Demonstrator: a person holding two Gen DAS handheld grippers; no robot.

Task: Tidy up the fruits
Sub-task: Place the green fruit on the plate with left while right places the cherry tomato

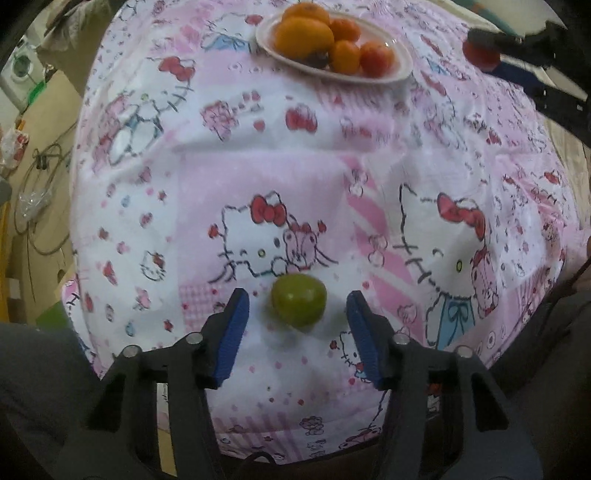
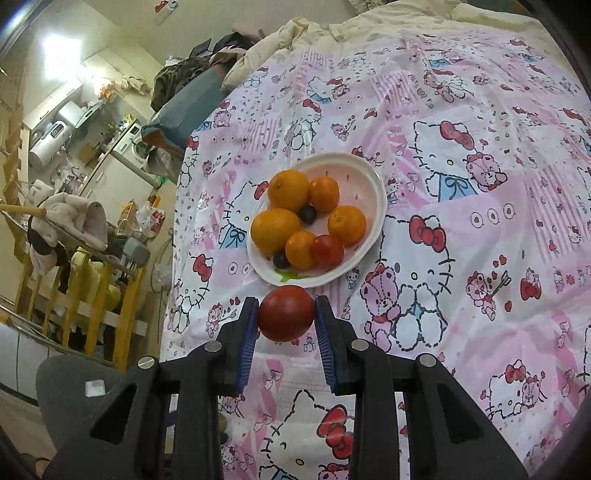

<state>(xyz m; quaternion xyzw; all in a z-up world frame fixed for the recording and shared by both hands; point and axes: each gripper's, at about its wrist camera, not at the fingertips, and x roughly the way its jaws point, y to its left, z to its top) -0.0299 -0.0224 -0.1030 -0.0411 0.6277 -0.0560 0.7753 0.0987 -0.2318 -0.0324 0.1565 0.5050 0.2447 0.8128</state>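
Observation:
A green round fruit (image 1: 299, 300) lies on the pink Hello Kitty sheet between the fingers of my left gripper (image 1: 298, 306), which is open and not touching it. My right gripper (image 2: 286, 314) is shut on a red tomato (image 2: 286, 313) and holds it just short of the near rim of a white plate (image 2: 364, 175). The plate holds several oranges (image 2: 288, 190), a small red tomato (image 2: 327, 251) and two dark plums (image 2: 307, 213). In the left wrist view the plate (image 1: 404, 61) sits at the far edge, with the right gripper (image 1: 484, 42) and its tomato (image 1: 480, 55) to its right.
The sheet (image 2: 480, 184) covers a bed. A cream duvet (image 2: 369, 22) is bunched at the far end. The bed's left edge drops to a cluttered room with a drying rack (image 2: 74, 266) and a grey chair (image 2: 74, 387).

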